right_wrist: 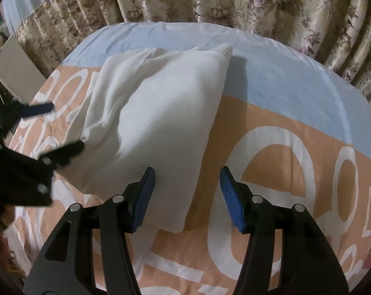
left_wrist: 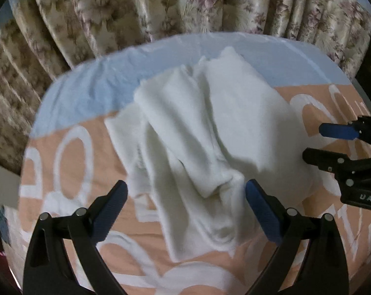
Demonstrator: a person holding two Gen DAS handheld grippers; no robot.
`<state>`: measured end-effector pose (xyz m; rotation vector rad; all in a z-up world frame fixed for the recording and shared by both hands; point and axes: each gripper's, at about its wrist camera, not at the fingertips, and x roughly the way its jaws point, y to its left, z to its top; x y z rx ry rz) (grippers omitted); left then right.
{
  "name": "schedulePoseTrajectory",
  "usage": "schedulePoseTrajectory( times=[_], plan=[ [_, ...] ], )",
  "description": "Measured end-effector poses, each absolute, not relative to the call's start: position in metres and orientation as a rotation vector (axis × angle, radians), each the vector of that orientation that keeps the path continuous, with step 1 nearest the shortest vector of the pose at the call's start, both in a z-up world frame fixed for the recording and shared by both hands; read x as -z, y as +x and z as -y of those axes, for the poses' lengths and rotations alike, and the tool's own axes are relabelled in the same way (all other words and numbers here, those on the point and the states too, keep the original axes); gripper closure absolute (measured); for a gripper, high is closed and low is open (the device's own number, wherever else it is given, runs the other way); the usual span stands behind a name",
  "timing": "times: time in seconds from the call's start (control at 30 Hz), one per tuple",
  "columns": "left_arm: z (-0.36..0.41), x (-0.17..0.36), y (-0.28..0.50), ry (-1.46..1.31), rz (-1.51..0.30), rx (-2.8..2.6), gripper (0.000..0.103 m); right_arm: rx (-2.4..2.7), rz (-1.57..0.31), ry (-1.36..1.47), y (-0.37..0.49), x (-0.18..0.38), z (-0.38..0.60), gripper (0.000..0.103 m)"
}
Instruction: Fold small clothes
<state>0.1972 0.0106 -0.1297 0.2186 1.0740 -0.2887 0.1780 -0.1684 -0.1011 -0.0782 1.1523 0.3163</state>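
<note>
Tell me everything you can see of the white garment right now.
The white garment is soft and fleecy-looking. It lies loosely folded and rumpled on the peach and blue sheet, with thick overlapping layers and a narrower bunched flap towards the left gripper. Both the left gripper and right gripper stand open over it; neither visibly grips it.

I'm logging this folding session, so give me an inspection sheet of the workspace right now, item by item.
Surface: bed cover, peach with large white letters, pale blue band at the far side.
Job's things: white garment, partly folded and rumpled, lying on the cover.
Clutter: nothing seen.
Grippers: left gripper open above the garment's near end; right gripper open over its near corner, nothing pressed between the pads.
Cables: nothing seen.
Surroundings: floral curtain behind the bed.
</note>
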Motion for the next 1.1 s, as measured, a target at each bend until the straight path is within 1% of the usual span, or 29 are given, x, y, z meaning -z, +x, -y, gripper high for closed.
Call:
schedulePoseTrajectory(
  times=[0.17,0.2,0.23,0.27,0.3,0.33,0.47,0.5,0.53,0.6,0.63,0.67,0.7,0.73,0.9,1.1],
  plan=[
    [-0.012,0.135,0.203,0.077,-1.113,0.333,0.006,-0.312,-1.131,-0.048,0.184,0.1,0.176,0.047],
    [-0.01,0.138,0.205,0.082,-1.116,0.323,0.009,-0.31,-1.131,-0.043,0.186,0.1,0.178,0.047],
    [-0.009,0.14,0.208,0.089,-1.12,0.319,0.021,-0.309,-1.131,-0.037,0.187,0.1,0.179,0.047],
    [-0.008,0.142,0.21,0.091,-1.131,0.319,0.03,-0.308,-1.131,-0.034,0.188,0.101,0.18,0.047],
    [-0.009,0.147,0.213,0.077,-1.153,0.329,0.045,-0.311,-1.133,-0.03,0.189,0.101,0.181,0.047],
    [-0.01,0.149,0.215,0.063,-1.168,0.342,0.054,-0.317,-1.135,-0.028,0.19,0.102,0.182,0.047],
    [-0.013,0.157,0.219,0.056,-1.186,0.372,0.061,-0.346,-1.148,-0.005,0.203,0.108,0.18,0.047],
    [-0.013,0.156,0.219,0.059,-1.179,0.372,0.068,-0.36,-1.159,0.009,0.206,0.11,0.178,0.055],
    [-0.014,0.155,0.219,0.065,-1.175,0.37,0.071,-0.374,-1.171,0.014,0.208,0.113,0.175,0.071],
    [-0.017,0.152,0.218,0.074,-1.163,0.371,0.075,-0.368,-1.182,-0.002,0.209,0.116,0.168,0.074],
    [-0.019,0.151,0.218,0.075,-1.161,0.372,0.076,-0.369,-1.174,-0.001,0.208,0.115,0.166,0.078],
    [-0.021,0.15,0.218,0.076,-1.159,0.375,0.076,-0.371,-1.161,0.0,0.206,0.113,0.166,0.08],
    [-0.023,0.148,0.216,0.082,-1.152,0.377,0.077,-0.376,-1.149,0.002,0.203,0.111,0.167,0.086],
    [-0.024,0.145,0.214,0.096,-1.141,0.376,0.077,-0.38,-1.143,0.0,0.201,0.109,0.167,0.095],
    [-0.035,0.132,0.201,0.155,-1.104,0.352,0.078,-0.41,-1.11,-0.063,0.189,0.1,0.155,0.096],
    [-0.045,0.145,0.193,0.171,-1.123,0.308,0.078,-0.402,-1.082,-0.206,0.18,0.106,0.12,0.096]
  ],
)
